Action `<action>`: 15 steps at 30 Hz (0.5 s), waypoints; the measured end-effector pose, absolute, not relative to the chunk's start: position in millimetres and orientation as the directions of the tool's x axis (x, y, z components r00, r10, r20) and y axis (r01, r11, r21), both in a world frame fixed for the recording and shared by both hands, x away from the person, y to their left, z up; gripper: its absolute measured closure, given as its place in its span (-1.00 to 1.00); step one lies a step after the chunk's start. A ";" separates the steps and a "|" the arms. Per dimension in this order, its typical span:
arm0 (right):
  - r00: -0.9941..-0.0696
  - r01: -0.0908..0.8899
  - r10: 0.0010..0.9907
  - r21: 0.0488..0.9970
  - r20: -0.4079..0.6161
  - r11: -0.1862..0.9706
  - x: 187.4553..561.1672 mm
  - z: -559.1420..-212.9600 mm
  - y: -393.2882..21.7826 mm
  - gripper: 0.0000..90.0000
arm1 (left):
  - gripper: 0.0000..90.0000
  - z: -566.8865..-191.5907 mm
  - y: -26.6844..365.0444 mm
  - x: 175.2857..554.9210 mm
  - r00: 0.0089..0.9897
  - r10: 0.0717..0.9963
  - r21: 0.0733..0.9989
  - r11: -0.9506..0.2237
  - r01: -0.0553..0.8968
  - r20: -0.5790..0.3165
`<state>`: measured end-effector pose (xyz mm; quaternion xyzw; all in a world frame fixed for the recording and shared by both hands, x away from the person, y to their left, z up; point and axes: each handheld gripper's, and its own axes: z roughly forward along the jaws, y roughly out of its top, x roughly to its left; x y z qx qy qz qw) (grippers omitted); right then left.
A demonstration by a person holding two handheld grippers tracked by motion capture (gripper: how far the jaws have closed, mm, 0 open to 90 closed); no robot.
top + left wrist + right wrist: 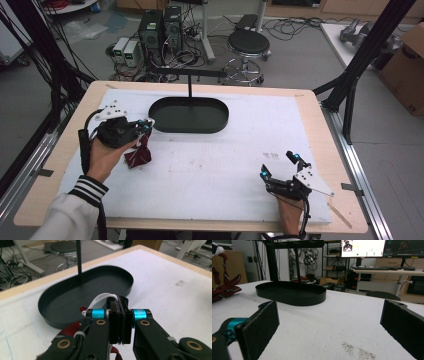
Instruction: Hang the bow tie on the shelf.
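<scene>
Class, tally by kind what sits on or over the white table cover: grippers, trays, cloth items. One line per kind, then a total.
Grippers: 2, the left gripper and the right gripper
Black oval tray: 1
Dark red cloth: 1
Total: 4

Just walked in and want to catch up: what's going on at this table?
A person works with a claw in each hand. The left claw is shut on a white strap of a dark red cloth, which hangs from it beside the black oval tray. The right claw rests open on the white table, apart from both.
</scene>
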<state>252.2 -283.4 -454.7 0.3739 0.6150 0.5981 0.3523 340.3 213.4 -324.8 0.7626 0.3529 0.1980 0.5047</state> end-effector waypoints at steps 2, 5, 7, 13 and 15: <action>-0.472 0.037 0.881 0.999 0.012 0.007 252.3 -454.7 -283.6 -0.98 | 0.96 -320.5 214.1 344.4 0.667 0.743 0.916 -0.226 0.332 -0.058; -0.473 0.036 0.881 0.999 0.010 0.008 252.5 -454.6 -283.8 -0.98 | 0.96 -312.4 214.4 351.6 0.655 0.753 0.929 -0.201 0.312 -0.058; -0.474 0.036 0.880 0.999 0.010 0.008 252.4 -454.6 -283.6 -0.98 | 0.96 -307.5 214.1 355.3 0.653 0.755 0.935 -0.183 0.303 -0.064; -0.473 0.037 0.881 0.999 0.012 0.006 252.5 -454.6 -283.8 -0.98 | 0.96 -290.8 208.4 371.2 0.633 0.773 0.945 -0.174 0.277 -0.043; -0.475 0.039 0.880 0.999 0.016 0.003 252.5 -454.6 -284.0 -0.98 | 0.96 -286.5 206.4 377.4 0.625 0.779 0.950 -0.161 0.267 -0.043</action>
